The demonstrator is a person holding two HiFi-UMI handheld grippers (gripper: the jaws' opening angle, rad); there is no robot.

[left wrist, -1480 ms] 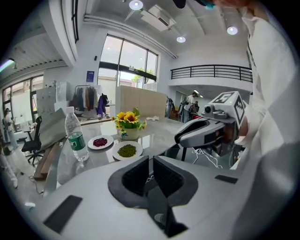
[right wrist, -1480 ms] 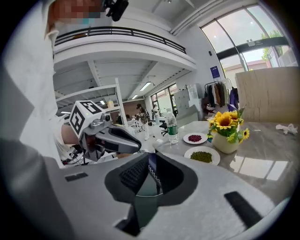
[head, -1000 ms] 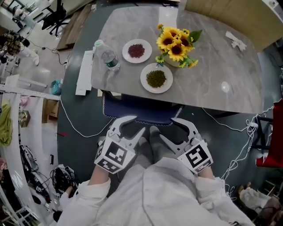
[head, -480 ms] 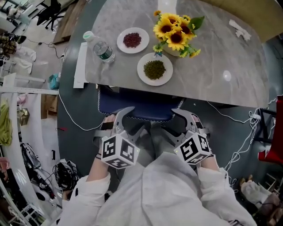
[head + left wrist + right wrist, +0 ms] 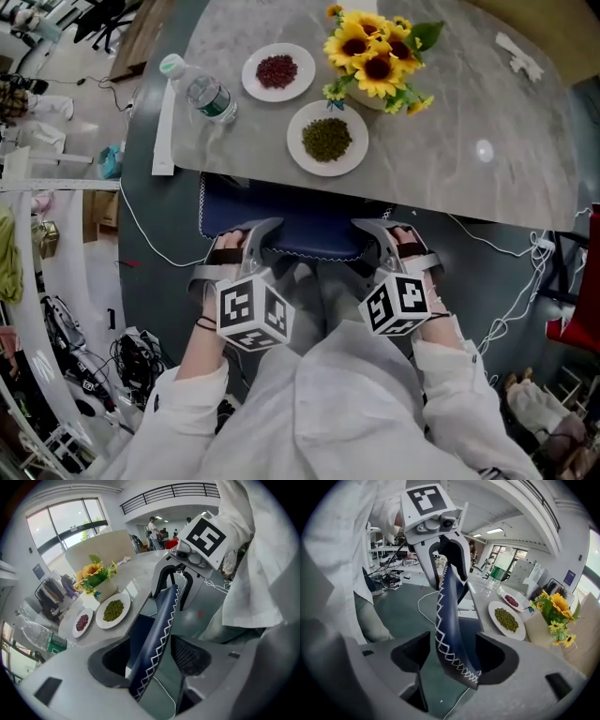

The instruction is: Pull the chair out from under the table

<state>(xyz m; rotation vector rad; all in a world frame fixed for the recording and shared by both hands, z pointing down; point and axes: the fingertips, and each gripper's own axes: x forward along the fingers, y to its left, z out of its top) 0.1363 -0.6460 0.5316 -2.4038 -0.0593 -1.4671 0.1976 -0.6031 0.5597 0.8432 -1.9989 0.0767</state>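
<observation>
Worktop (image 5: 450, 122): grey, upper frame.
Chair (image 5: 300, 225): navy, centre, tucked under.
Left hand-held gripper (image 5: 239, 242): just opened, released, astride chair back.
Right hand-held gripper (image 5: 392, 239): same.

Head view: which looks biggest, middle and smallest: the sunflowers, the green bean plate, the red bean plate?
Sunflowers
green bean plate
red bean plate
The two plates look close, so their order is unsure.

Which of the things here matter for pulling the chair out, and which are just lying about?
Job in hand: chair, tucked under the table; left gripper and right gripper, jaws just opened, the chair's back between them, not gripped.

Lying about: water bottle, plate of red beans, plate of green beans, sunflowers.
</observation>
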